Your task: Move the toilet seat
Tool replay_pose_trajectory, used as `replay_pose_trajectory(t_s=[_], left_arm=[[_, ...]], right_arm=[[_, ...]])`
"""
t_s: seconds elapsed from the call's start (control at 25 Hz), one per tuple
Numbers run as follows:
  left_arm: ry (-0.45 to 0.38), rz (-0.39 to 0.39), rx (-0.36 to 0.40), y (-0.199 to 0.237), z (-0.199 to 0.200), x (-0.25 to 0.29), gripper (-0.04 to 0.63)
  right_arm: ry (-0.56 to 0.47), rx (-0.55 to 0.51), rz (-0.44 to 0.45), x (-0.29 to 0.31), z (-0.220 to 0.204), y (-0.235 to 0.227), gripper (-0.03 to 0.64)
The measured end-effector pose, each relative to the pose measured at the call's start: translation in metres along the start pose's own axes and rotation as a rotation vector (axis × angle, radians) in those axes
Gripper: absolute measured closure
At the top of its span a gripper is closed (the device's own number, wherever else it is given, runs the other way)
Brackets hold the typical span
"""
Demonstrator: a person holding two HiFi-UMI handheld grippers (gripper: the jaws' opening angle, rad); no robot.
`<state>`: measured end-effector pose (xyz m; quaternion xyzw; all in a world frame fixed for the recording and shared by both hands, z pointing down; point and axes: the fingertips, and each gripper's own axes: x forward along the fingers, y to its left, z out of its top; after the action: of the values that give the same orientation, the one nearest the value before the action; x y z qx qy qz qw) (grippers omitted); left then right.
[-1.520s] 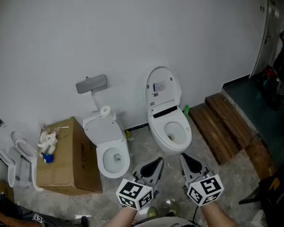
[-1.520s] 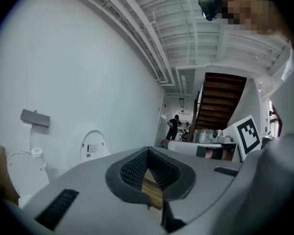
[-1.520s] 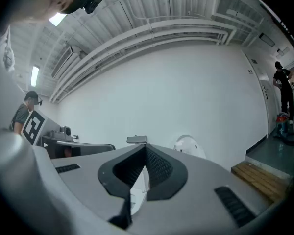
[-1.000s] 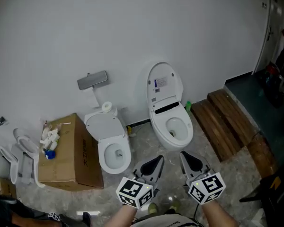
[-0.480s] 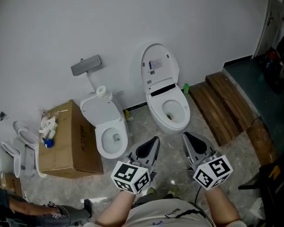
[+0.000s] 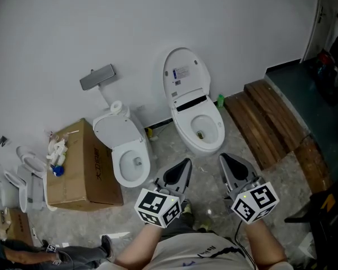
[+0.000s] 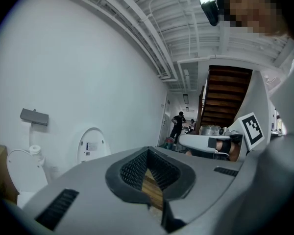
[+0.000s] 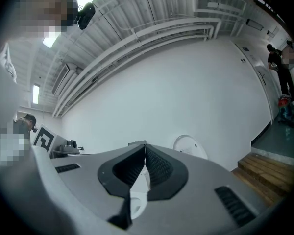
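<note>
Two white toilets stand against the white wall. The right toilet (image 6: pixel 198 127) has its cover (image 6: pixel 182 76) raised against the wall, with a label on the inner face, and its bowl is uncovered. The left toilet (image 6: pixel 128 157) is also uncovered, its cover (image 6: pixel 114 131) tilted back. My left gripper (image 6: pixel 183 164) and right gripper (image 6: pixel 225 160) hover side by side over the floor, short of the right toilet and touching nothing. Both are shut and empty. The left gripper view shows the raised cover (image 7: pixel 91 149) far off past the shut jaws, and the right gripper view shows the cover (image 8: pixel 189 145) too.
A cardboard box (image 6: pixel 83 165) with bottles on top stands left of the left toilet. More white seat parts (image 6: pixel 23 176) lie beyond it. Wooden steps (image 6: pixel 268 129) run along the right. A grey cistern box (image 6: pixel 97 77) hangs on the wall. People stand far off (image 7: pixel 177 125).
The head view has shifted, so both toilets now sit higher and further left in the picture. The grippers stay low, shut and empty, a little further apart.
</note>
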<state>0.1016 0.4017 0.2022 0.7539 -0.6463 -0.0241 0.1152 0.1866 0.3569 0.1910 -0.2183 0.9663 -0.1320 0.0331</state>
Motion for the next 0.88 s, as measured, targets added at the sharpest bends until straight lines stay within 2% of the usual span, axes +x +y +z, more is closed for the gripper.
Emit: replay_pose_trajectory(t_s=[0.44,0.88], left_arm=[[0.011,-0.050,-0.002,0.037,0.001,0.070,0.588],[0.031,-0.105,0.023,0.137,0.010,0.178,0.588]], right_arm=[[0.026,-0.002,-0.064,0.053,-0.003,-0.053,0.600],[0.022,0.012,-0.145,0.174,-0.003,-0.126,0.600]])
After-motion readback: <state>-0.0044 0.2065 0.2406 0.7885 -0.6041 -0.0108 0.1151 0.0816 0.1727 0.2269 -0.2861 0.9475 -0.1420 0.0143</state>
